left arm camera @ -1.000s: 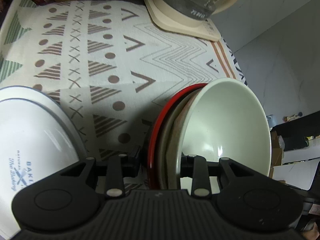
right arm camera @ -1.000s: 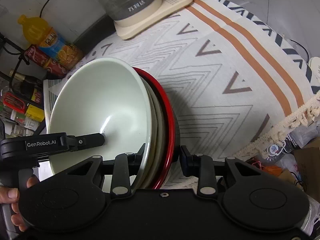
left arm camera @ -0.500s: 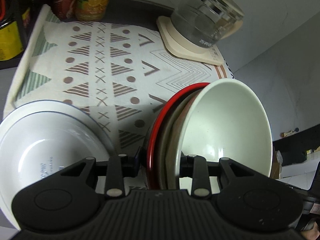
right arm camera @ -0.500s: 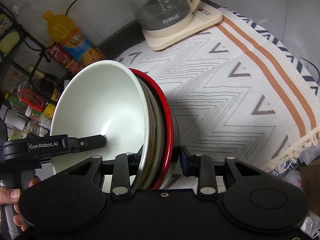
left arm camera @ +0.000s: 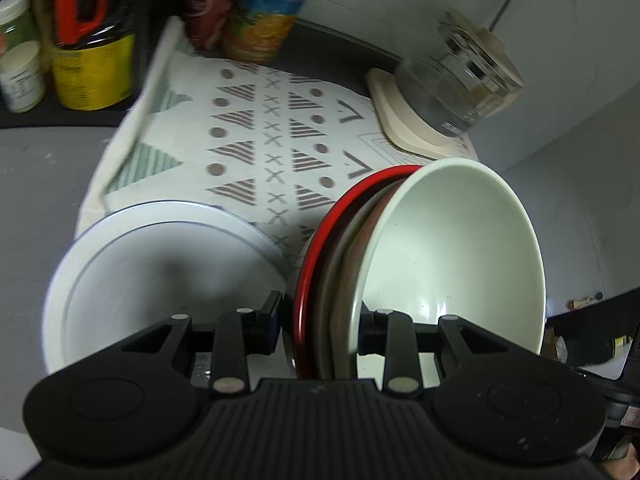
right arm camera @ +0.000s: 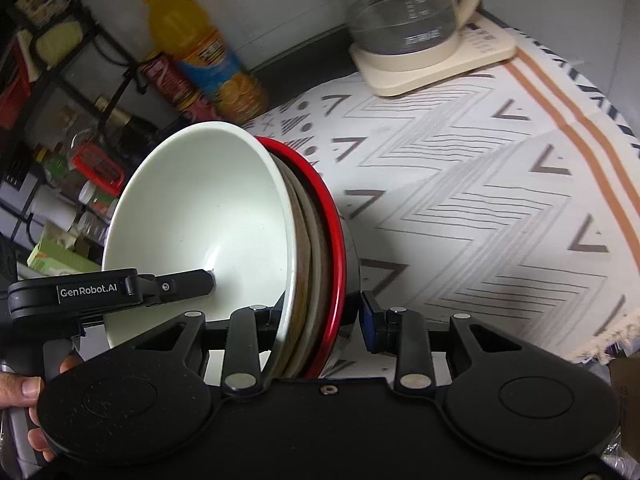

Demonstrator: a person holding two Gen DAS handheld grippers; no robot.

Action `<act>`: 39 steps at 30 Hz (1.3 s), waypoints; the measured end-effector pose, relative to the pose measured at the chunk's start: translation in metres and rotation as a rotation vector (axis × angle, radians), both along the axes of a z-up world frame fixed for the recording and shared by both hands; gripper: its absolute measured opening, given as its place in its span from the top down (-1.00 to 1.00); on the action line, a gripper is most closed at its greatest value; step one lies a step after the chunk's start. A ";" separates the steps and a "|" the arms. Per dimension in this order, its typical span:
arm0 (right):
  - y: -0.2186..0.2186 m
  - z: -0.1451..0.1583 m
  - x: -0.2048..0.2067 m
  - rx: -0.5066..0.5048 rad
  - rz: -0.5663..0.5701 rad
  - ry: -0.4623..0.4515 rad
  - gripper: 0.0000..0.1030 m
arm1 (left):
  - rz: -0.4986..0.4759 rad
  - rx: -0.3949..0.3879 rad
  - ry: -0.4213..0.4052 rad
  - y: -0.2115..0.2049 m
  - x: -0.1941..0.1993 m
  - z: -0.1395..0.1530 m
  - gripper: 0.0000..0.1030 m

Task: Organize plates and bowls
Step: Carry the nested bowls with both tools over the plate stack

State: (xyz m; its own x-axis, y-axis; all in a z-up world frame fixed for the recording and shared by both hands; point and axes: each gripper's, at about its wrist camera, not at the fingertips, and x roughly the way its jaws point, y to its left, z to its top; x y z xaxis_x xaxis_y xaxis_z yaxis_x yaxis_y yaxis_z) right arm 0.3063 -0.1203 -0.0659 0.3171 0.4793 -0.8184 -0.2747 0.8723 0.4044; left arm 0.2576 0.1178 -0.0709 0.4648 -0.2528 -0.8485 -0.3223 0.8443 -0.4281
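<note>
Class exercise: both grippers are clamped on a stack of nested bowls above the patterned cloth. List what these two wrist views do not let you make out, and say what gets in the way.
- Stack of bowls: the number of dishes between the red rim and the pale green bowl is unclear; only edges show.
- Stack's underside: hidden by the left gripper and right gripper.
- Bottle labels: blurred in the left view.
- White plate: near edge covered by the gripper body.
- Kettle: top cut off by the frame.

Stack of bowls (left arm camera: 452, 248), clamped by both grippers, now sits higher above tablecloth (left arm camera: 256, 148); white plate (left arm camera: 160, 264) fully in view, more bottles (left arm camera: 260, 12) visible.
</note>
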 end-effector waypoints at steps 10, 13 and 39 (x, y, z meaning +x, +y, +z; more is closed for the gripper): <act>0.041 -0.001 -0.003 -0.008 0.095 0.014 0.38 | 0.086 0.006 0.013 0.034 -0.024 0.001 0.39; 0.053 -0.001 -0.004 -0.010 0.120 0.018 0.38 | 0.111 0.005 0.018 0.042 -0.033 0.000 0.39; 0.107 -0.030 -0.021 -0.031 0.182 0.104 0.38 | 0.189 -0.012 0.109 0.084 -0.073 -0.028 0.38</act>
